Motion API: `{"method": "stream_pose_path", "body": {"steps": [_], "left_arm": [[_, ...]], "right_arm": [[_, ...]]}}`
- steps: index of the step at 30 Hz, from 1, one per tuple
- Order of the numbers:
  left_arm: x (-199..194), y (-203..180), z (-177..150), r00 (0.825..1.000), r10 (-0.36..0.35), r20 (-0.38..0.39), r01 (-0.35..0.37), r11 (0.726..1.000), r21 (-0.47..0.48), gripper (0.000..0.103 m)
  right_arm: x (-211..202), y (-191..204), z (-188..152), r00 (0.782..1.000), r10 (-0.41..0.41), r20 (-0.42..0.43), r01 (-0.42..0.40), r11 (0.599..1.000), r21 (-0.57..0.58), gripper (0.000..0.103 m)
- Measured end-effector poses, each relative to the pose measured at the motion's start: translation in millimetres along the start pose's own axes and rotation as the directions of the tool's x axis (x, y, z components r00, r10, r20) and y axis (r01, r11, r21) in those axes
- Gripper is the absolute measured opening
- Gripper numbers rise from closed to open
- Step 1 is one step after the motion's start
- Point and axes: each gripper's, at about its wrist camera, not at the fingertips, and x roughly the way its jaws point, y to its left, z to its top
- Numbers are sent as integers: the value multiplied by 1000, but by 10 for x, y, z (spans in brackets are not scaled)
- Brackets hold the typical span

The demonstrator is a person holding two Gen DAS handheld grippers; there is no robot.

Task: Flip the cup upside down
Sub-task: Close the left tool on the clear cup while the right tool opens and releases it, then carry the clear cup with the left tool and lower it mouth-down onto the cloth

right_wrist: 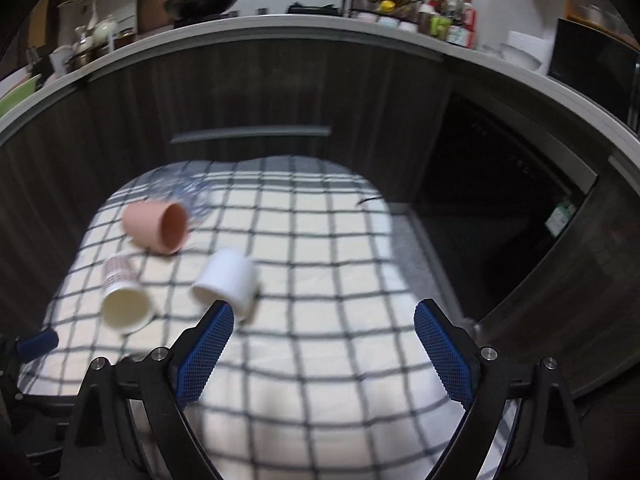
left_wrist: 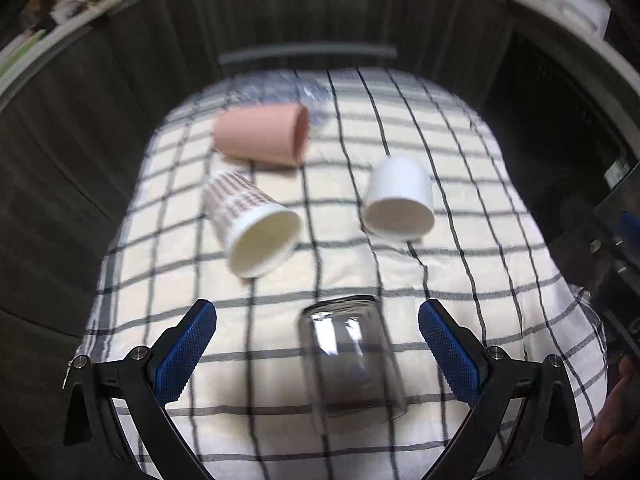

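Note:
Several cups lie on their sides on a checked cloth [left_wrist: 460, 280]. A clear glass [left_wrist: 348, 356] lies nearest, between the open fingers of my left gripper [left_wrist: 318, 316], untouched. A patterned paper cup [left_wrist: 252, 224] and a white cup [left_wrist: 400, 200] lie beyond it, a pink cup [left_wrist: 262, 136] farther back. In the right wrist view my right gripper [right_wrist: 324, 320] is open and empty above the cloth [right_wrist: 320, 360]. The white cup [right_wrist: 226, 280] is just beyond its left finger, the paper cup [right_wrist: 124, 304] and the pink cup [right_wrist: 158, 226] farther left.
A crumpled clear plastic item [right_wrist: 180, 192] lies behind the pink cup. Dark cabinet fronts [right_wrist: 240, 88] with a grey handle [right_wrist: 252, 134] stand behind the table. A counter [right_wrist: 360, 28] above holds kitchenware. The left gripper's blue tip [right_wrist: 38, 342] shows at the left edge.

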Motion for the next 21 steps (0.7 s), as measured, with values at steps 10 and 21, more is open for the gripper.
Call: {"method": "stream_pose_path", "body": {"steps": [10, 21], "left_arm": [[651, -130, 166, 931, 0, -364, -18, 999, -45, 89], [1103, -251, 254, 849, 42, -526, -63, 998, -23, 74]], "right_arm": [[505, -373, 71, 993, 64, -98, -50, 989, 141, 92], [812, -361, -58, 975, 161, -155, -130, 973, 191, 92]]}}
